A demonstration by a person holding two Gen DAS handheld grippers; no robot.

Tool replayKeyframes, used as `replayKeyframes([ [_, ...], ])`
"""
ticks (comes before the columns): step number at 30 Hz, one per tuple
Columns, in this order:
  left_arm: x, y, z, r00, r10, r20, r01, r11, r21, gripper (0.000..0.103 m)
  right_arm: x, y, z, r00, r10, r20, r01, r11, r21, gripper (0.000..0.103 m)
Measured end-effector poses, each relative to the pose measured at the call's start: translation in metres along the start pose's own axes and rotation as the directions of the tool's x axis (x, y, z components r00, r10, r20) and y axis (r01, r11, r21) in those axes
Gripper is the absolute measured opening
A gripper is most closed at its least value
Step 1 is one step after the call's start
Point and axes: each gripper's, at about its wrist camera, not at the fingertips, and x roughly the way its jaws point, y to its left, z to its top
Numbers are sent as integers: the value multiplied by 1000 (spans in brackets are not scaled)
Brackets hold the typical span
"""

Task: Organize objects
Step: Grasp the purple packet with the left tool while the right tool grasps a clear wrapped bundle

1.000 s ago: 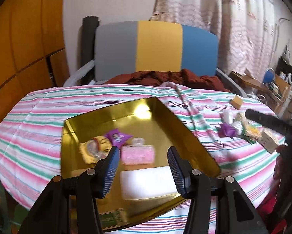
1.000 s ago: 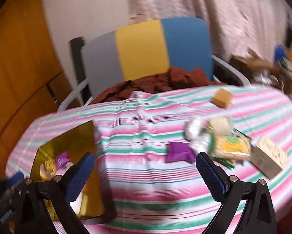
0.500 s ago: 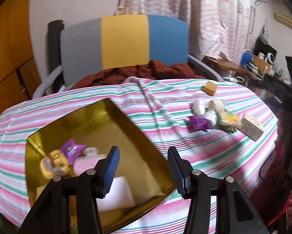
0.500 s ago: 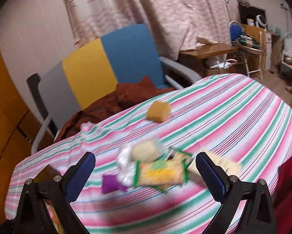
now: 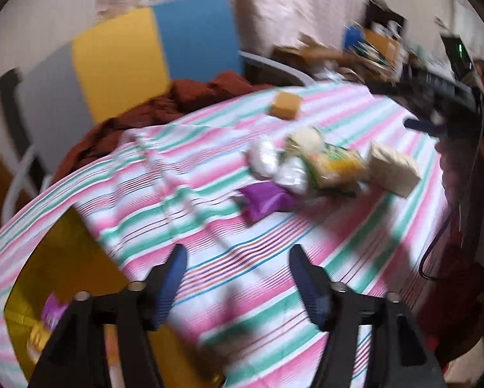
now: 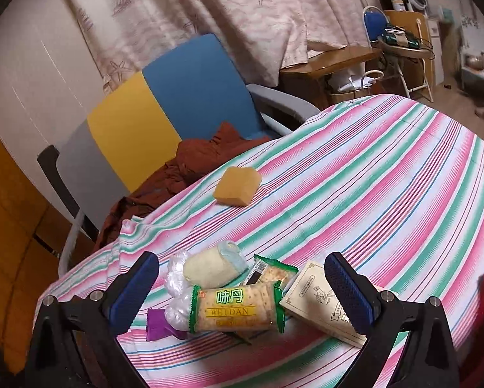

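A pile of snacks lies on the striped tablecloth (image 6: 371, 174): a green-edged cracker packet (image 6: 235, 307), a pale roll (image 6: 211, 266), clear wrapped pieces (image 6: 177, 284), a purple packet (image 6: 159, 321) and a cream box (image 6: 319, 300). My right gripper (image 6: 242, 294) is open, its fingers either side of the pile, low over it. A tan block (image 6: 238, 186) sits farther back. My left gripper (image 5: 238, 281) is open and empty over bare cloth, short of the purple packet (image 5: 264, 199). The gold tray (image 5: 70, 274) with a few snacks shows at lower left.
A chair (image 6: 158, 97) with grey, yellow and blue panels stands behind the table, with a brown cloth (image 6: 190, 168) on its seat. A cluttered desk (image 6: 345, 58) and folding chair are at the far right. The right gripper's body (image 5: 436, 97) shows at the left view's right edge.
My left gripper swung right, from over the gold tray to the bare cloth near the pile. My right gripper came down and forward until the pile sits between its fingers.
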Motion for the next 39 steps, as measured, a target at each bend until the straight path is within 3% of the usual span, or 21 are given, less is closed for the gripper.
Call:
replayKeyframes([
  [5, 35, -14, 26, 999, -9, -53, 17, 989, 144, 71, 1, -2, -1, 999, 41, -16, -41, 999, 19, 103],
  [9, 69, -25, 38, 992, 2, -130, 32, 964, 265, 73, 5, -1, -1, 997, 70, -37, -69, 997, 22, 103],
  [14, 97, -30, 46, 983, 8, -185, 61, 929, 365, 74, 8, -5, 0, 995, 87, -53, -85, 996, 41, 103],
  [20, 114, -35, 53, 980, -4, -199, 93, 893, 441, 76, 11, -9, 2, 993, 92, -69, -88, 994, 57, 103],
  [24, 126, -33, 56, 974, -36, -223, 130, 897, 423, 75, 13, -9, 2, 993, 90, -75, -85, 995, 59, 103],
  [26, 129, -33, 55, 971, -51, -232, 143, 904, 403, 62, 13, -9, 1, 993, 86, -79, -81, 995, 57, 103],
  [27, 130, -32, 54, 969, -61, -238, 153, 908, 390, 49, 14, -9, 1, 993, 83, -80, -79, 995, 57, 103],
  [35, 118, -30, 39, 966, -71, -249, 134, 960, 246, 44, 14, -9, 0, 993, 81, -88, -77, 996, 49, 103],
  [39, 104, -27, 23, 962, -83, -260, 117, 986, 119, 44, 16, -6, -1, 991, 87, -101, -84, 996, 30, 103],
])
